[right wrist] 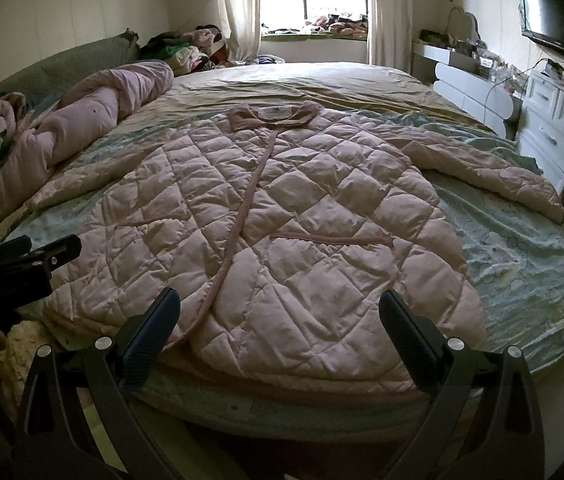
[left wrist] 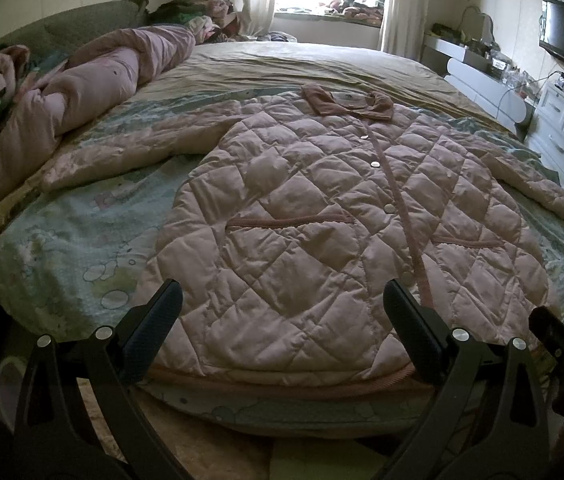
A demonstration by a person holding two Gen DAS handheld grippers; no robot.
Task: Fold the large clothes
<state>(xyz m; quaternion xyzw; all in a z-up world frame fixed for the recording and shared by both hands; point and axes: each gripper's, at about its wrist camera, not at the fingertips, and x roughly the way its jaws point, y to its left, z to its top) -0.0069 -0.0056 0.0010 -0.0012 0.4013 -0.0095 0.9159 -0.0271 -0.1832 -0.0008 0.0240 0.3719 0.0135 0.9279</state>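
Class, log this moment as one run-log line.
stage: pre-fold | quilted jacket: flat on bed, sleeves spread | left tongs: open | right tongs: open

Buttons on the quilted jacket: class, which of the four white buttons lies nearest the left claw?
The lowest button, close to the hem of the quilted jacket, lies nearest the left claw. The other three sit farther up the placket toward the collar.

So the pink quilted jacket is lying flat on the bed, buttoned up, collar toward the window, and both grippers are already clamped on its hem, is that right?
Not quite. The pink quilted jacket does lie flat on the bed, buttoned, collar toward the window, but neither gripper holds its hem. The left gripper and right gripper are both open; each wrist view shows this.
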